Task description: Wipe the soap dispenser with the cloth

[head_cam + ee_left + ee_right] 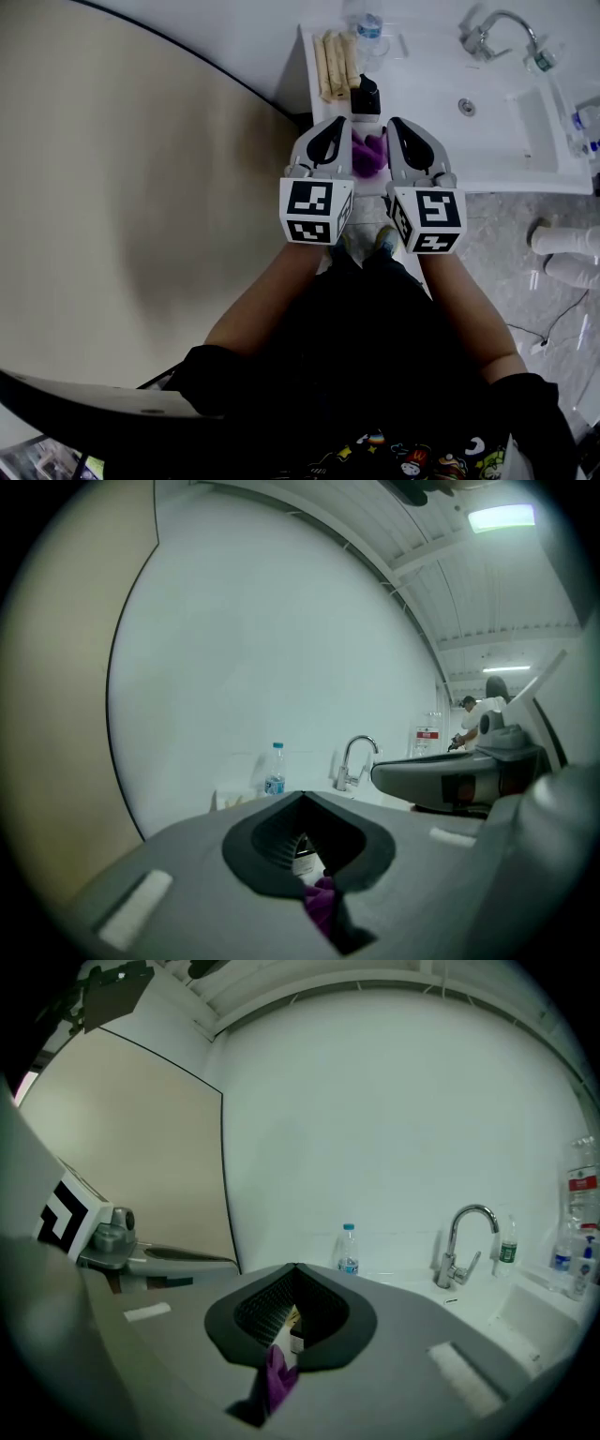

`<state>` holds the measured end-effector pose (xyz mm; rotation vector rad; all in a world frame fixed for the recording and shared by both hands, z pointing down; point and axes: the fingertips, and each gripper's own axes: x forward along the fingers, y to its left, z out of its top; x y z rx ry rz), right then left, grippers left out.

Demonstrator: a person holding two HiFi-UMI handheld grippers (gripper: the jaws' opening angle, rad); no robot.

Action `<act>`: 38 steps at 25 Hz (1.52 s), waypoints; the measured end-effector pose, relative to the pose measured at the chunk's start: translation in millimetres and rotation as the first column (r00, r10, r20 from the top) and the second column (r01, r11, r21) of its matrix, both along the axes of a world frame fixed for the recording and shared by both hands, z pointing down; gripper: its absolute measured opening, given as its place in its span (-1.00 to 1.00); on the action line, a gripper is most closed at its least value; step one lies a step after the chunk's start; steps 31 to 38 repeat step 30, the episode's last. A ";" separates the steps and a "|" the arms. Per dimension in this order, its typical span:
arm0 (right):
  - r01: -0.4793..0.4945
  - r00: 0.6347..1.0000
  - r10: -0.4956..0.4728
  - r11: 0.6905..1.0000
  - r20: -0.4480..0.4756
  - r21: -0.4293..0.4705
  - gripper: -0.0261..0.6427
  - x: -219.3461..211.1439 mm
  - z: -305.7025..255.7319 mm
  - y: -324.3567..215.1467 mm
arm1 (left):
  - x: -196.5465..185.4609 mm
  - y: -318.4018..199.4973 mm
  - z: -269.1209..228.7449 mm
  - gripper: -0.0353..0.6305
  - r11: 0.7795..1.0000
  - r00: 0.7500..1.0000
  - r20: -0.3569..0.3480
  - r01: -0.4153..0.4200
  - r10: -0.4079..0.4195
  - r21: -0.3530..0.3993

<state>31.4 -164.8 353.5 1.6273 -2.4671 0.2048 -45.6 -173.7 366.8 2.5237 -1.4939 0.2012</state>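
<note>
A purple cloth (pixel 368 156) hangs between my two grippers above the counter's near edge. In the left gripper view the left gripper (pixel 302 801) is shut, with a fold of the cloth (pixel 322 904) pinched low in its jaws. The right gripper (pixel 295 1271) is shut too, and a purple fold (pixel 277 1377) sticks out of its seam. From above, the left gripper (pixel 339 124) and right gripper (pixel 395 125) stand side by side, pointing at the dark soap dispenser (pixel 366 97) just beyond them. Through each jaw gap I see only a slice of the dispenser (pixel 305 861).
Rolled beige towels (pixel 336 64) lie left of the dispenser, with a water bottle (pixel 370 26) behind it. The faucet (pixel 487 34) and sink basin (pixel 525 122) are to the right on the white counter (pixel 441 141). A beige wall panel is at left. Small bottles stand at the far right.
</note>
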 end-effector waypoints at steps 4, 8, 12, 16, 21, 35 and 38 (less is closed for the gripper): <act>0.005 1.000 -0.005 1.000 -0.029 -0.009 -0.86 0.4 6.0 -3.3 | -2.4 1.2 0.5 -0.89 1.000 1.000 0.008 0.016 -0.016 0.007; -0.001 0.999 -0.001 0.999 -0.054 -0.033 -0.86 1.4 13.4 -6.2 | -4.9 3.0 -2.9 -0.89 0.999 0.999 0.017 0.028 -0.029 0.016; 0.004 0.999 -0.007 0.999 -0.043 -0.049 -0.86 0.8 18.0 -6.4 | -7.7 5.5 -2.9 -0.89 0.999 0.999 0.019 0.040 -0.041 0.014; 0.015 0.999 -0.017 0.998 -0.036 -0.058 -0.86 -1.9 19.3 -6.0 | -9.9 8.3 -1.6 -0.89 0.999 0.999 0.020 0.047 -0.047 0.009; 0.025 0.999 -0.027 0.997 -0.033 -0.068 -0.86 -7.3 21.5 -6.1 | -14.8 8.2 -1.0 -0.89 0.998 0.998 0.018 0.054 -0.055 0.008; 0.021 0.999 -0.023 0.998 -0.029 -0.062 -0.86 -12.4 13.8 -3.1 | -20.3 16.2 -13.3 -0.89 0.999 0.999 0.013 0.046 -0.047 0.027; 0.021 0.999 -0.023 0.998 -0.029 -0.062 -0.86 -12.4 13.8 -3.1 | -20.3 16.2 -13.3 -0.89 0.999 0.999 0.013 0.046 -0.047 0.027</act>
